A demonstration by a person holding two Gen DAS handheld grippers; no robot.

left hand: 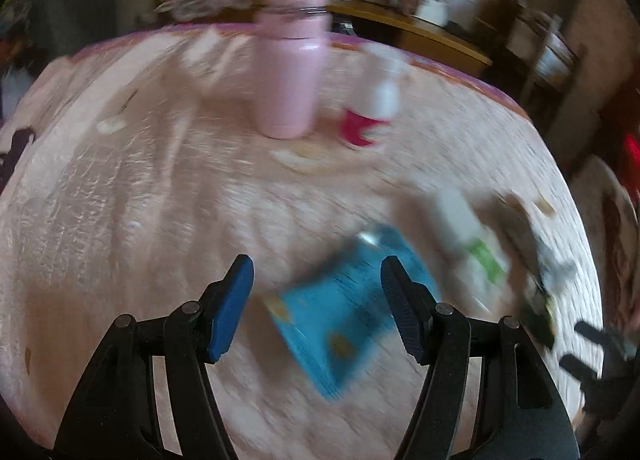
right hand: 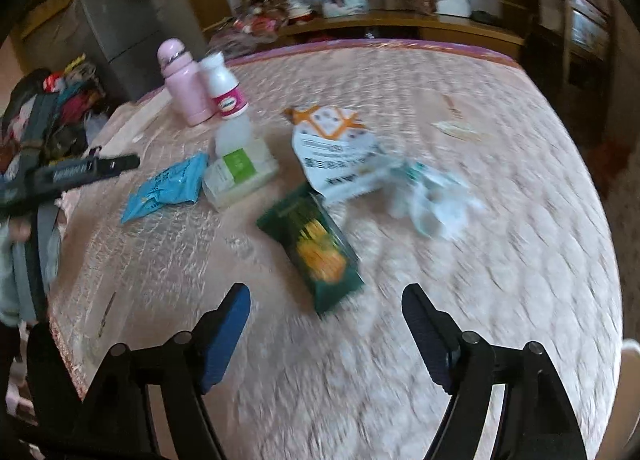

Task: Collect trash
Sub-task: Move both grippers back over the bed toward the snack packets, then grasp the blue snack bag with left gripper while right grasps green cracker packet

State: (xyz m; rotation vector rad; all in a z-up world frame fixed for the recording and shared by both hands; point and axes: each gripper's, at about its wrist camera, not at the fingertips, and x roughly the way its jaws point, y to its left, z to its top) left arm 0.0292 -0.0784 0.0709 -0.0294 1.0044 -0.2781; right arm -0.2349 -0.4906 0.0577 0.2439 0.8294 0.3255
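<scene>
Both claws wide and empty, left claw (left hand: 316, 280) over the blue packet (left hand: 340, 312), right claw (right hand: 326, 308) just short of the green packet (right hand: 316, 248): slow down, straddle squarely.

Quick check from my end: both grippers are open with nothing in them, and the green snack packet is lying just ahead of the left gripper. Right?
One thing is off. The green snack packet lies just ahead of the right gripper, as the right wrist view shows. Ahead of the left gripper is the blue packet. Both grippers are indeed open with nothing in them.
</scene>
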